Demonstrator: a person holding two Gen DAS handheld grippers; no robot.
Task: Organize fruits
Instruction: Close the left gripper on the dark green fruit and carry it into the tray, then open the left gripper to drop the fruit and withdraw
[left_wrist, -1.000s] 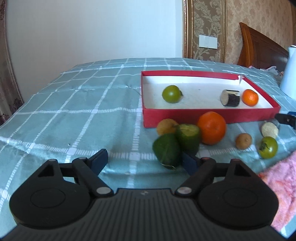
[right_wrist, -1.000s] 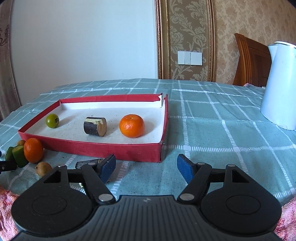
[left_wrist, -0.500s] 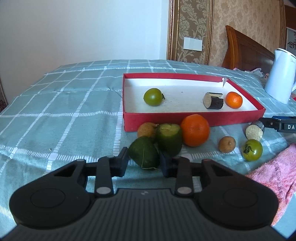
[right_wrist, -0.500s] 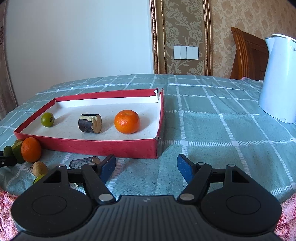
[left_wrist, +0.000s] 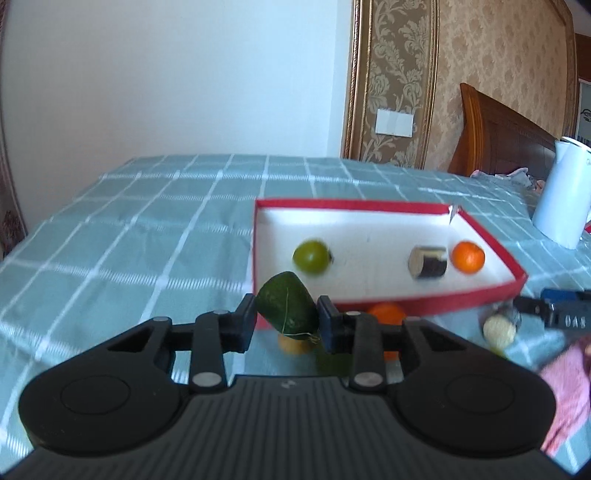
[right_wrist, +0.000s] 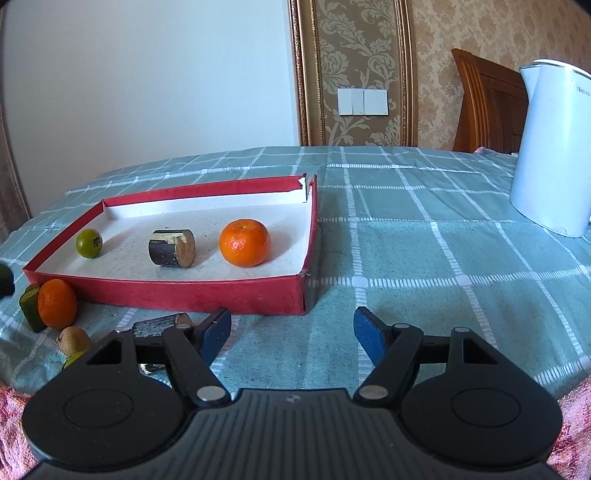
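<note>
Our left gripper (left_wrist: 287, 323) has its fingers (left_wrist: 246, 320) pressed in on a dark green avocado (left_wrist: 288, 308), which sits clamped between them, clear of the tabletop (left_wrist: 129, 229) with its checked teal cloth. From the left wrist view the avocado hangs just in front of the near left corner of the red box (left_wrist: 424, 295). Inside that box we see a small green fruit (left_wrist: 311, 256) toward the left, a short cut piece with a dark skin (left_wrist: 428, 261) further right, and a small orange (left_wrist: 468, 257) beside it at the right end; all three lie apart from one another. On the cloth, near the box's front wall, a large orange (right_wrist: 57, 303) rests against a green cut piece (right_wrist: 31, 306), and a small brown fruit (right_wrist: 74, 339) lies just nearer to us. Another dark cut piece (right_wrist: 162, 325) lies just beyond the left finger of our right gripper (right_wrist: 291, 332), whose fingers (right_wrist: 216, 328) stand well apart with only cloth between them, holding nothing. A white kettle (right_wrist: 554, 155) stands on the far right of the tabletop, well apart from the box. Pink cloth (left_wrist: 565, 398) shows at the near right edge of the left wrist view.
</note>
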